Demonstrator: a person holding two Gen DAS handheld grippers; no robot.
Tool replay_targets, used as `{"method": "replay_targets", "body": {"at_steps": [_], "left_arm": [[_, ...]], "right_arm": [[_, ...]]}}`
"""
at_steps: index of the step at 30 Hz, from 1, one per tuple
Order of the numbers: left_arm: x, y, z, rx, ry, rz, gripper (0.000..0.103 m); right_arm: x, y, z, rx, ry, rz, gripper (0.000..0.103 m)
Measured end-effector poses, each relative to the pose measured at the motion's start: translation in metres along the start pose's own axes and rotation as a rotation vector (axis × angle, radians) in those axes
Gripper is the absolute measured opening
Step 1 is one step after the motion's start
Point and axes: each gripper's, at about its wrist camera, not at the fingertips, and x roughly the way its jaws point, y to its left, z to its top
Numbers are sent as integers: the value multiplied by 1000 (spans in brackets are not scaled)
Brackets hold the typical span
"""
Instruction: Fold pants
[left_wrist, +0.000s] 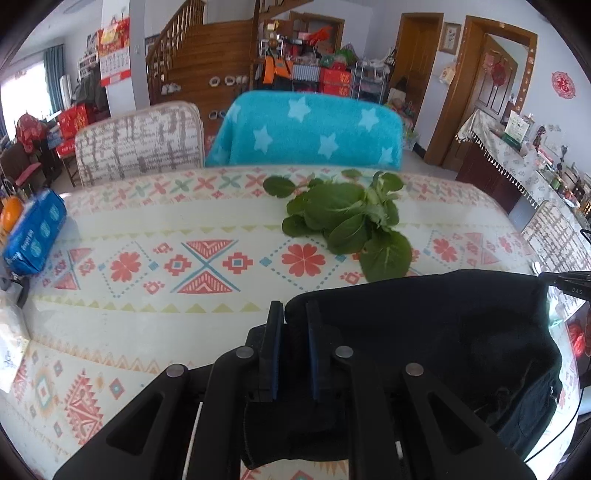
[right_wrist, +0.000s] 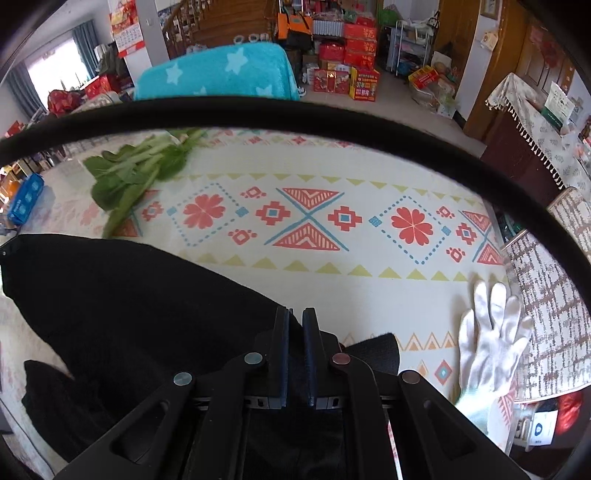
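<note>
black pants (left_wrist: 424, 332) lying on patterned tablecloth (left_wrist: 147, 229), at 5 o'clock | left gripper (left_wrist: 294, 314) clamping their edge | right gripper (right_wrist: 295, 321) pinching their fabric | leafy greens (left_wrist: 343, 221) lying at 12 | white glove (right_wrist: 487, 343) resting at 3

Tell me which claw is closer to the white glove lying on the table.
Right. The right claw, shut on the black pants, has the white glove just to its right. The left claw grips the pants' other end; no glove shows in its view.
</note>
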Motion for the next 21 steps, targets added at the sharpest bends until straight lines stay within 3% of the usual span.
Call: {"method": "replay_targets", "body": {"at_steps": [10,12,19,21], "left_arm": [[-106,-21,-39,22,-131,32,12],[-120,-24,-56,15,-136,33,12],[-151,-39,-127,50,-111,63,12],[-154,-43,-145,53,-92,62,12]], "right_arm": [[-90,6,-62,36,-109,58,5],[-104,6,-80,43,-118,65,0],[-130,0,-158,81,-78,93,1],[-132,-2,-174,80,-73,62,2]]}}
